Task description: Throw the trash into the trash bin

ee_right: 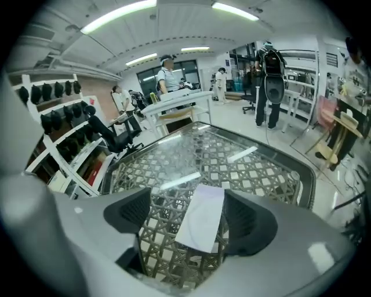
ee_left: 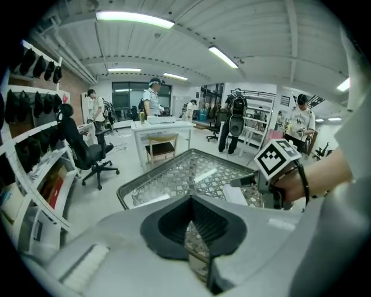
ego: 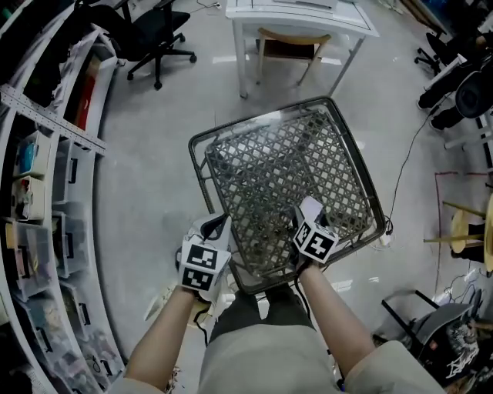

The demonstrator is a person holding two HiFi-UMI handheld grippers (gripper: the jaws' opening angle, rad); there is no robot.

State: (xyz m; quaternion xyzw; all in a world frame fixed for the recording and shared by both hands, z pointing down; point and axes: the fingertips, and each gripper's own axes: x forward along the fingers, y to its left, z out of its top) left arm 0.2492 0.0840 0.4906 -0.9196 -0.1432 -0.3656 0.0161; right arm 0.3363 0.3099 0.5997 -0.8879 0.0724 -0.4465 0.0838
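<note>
A white slip of paper lies flat on the glass top of a dark wicker-lattice table. My right gripper hangs over the table's near right part. It is open, with the paper between its jaws and neither pad touching it. The left gripper view shows the same paper under the right gripper. My left gripper sits at the table's near left corner, shut with nothing in it. No trash bin shows in any view.
A white desk with a stool under it stands beyond the table. A black office chair is at the far left. Storage shelves run along the left. Cables and chair bases lie on the floor at right. People stand far back.
</note>
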